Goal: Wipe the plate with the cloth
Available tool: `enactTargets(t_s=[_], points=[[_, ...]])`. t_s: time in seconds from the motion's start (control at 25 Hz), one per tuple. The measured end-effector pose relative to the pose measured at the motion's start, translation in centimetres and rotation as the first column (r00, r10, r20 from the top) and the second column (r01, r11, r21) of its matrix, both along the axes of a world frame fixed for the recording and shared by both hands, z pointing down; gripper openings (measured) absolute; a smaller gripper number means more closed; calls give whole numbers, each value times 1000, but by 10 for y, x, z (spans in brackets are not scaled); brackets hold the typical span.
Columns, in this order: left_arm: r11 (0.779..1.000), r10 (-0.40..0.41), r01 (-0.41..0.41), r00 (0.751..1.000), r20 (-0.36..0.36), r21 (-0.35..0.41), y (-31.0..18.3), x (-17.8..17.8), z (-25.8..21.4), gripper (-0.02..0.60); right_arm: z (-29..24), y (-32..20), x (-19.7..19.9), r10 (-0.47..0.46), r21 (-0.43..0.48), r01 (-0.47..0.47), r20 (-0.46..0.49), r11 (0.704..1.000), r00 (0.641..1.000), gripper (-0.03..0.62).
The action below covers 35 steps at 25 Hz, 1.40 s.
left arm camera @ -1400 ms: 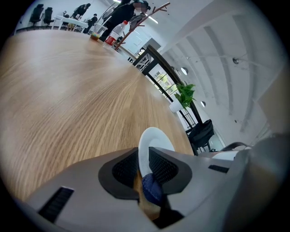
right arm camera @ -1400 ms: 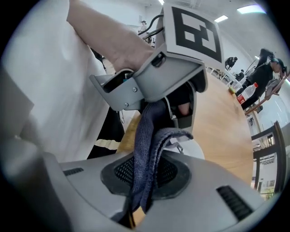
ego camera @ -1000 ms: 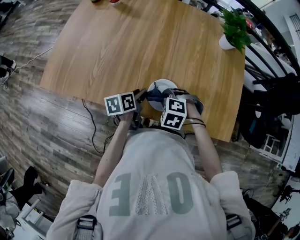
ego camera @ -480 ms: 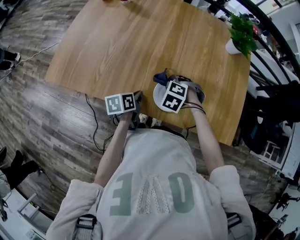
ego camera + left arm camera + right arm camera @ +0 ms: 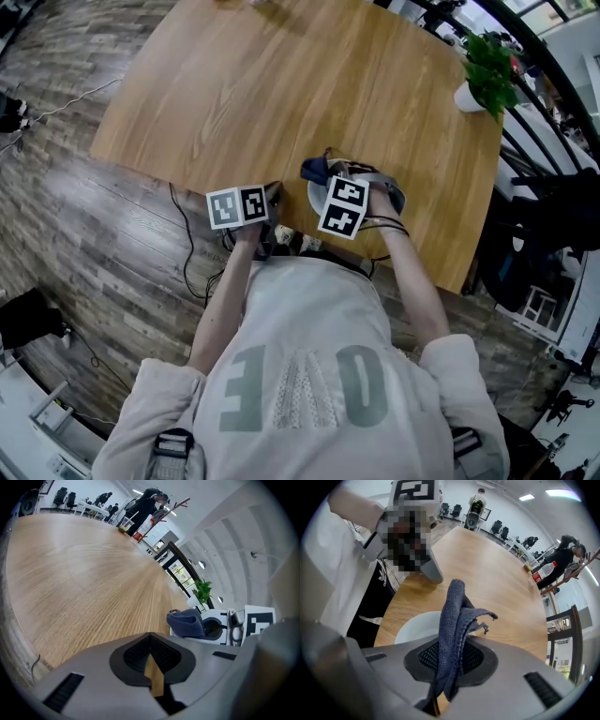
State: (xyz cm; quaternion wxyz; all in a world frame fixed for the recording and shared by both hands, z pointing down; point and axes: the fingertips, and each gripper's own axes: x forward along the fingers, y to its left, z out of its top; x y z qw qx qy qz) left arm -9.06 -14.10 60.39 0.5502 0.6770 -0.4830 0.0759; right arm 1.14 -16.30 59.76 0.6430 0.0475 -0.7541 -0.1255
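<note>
A white plate (image 5: 415,626) lies on the wooden table (image 5: 281,84) near its front edge, and in the head view it (image 5: 315,197) is mostly hidden by my right gripper's marker cube (image 5: 342,208). My right gripper (image 5: 450,656) is shut on a dark blue cloth (image 5: 454,613), which hangs over the plate; the cloth (image 5: 316,170) bunches at the plate's far-left rim. My left gripper (image 5: 152,660) is shut with nothing in it, just left of the plate (image 5: 275,195) and apart from the cloth (image 5: 186,623).
A potted plant (image 5: 486,70) stands at the table's far right corner. Cables (image 5: 183,248) trail over the plank floor below the front edge. Bottles and a cup (image 5: 133,529) stand at the table's far end. A dark railing and bags (image 5: 548,202) lie to the right.
The cloth was next to the left gripper's tips a second ago. It now sits over the plate's far-left side with the right gripper. The left gripper stays at the table's edge.
</note>
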Motion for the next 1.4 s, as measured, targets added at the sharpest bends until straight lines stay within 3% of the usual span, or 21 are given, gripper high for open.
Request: enactTargets(t_s=[0.36,0.56,0.8,0.88,0.96,1.04,1.16,1.28,1.4], points=[[999,-23,24,1000,-14,48,-9,-6,-15,8,0,65,-7,-163,-72,161,-22,984,986,57],[997,-9,11,1000,-18,73,-16,-1,-23,8,1,78,-2,-207,-84,203,-47,976,977,57],[995,-3,7,999,-40,100,-22,2,-33,8,-3,75,-5,-208,-77,205,-37,976,977,57],[990,-1,7,999,-45,142,-27,3,-46,8,-12,67,-11,-169,-49,170,17,984,985,57],[977,11,-3,999,-36,215,-38,3,-67,8,-31,50,-17,-76,-14,78,127,997,989,57],[950,34,-30,999,-8,311,-51,5,-97,8,-63,27,-24,31,22,-38,277,999,961,57],[879,82,-72,997,-1,472,-67,14,-153,8,-124,-4,-26,114,87,-177,485,980,867,57],[783,109,-83,994,-6,616,-73,23,-213,8,-187,-22,-21,133,138,-290,653,947,745,57],[673,108,-164,986,125,722,-75,30,-264,8,-246,-28,-10,156,115,-388,784,915,601,57]])
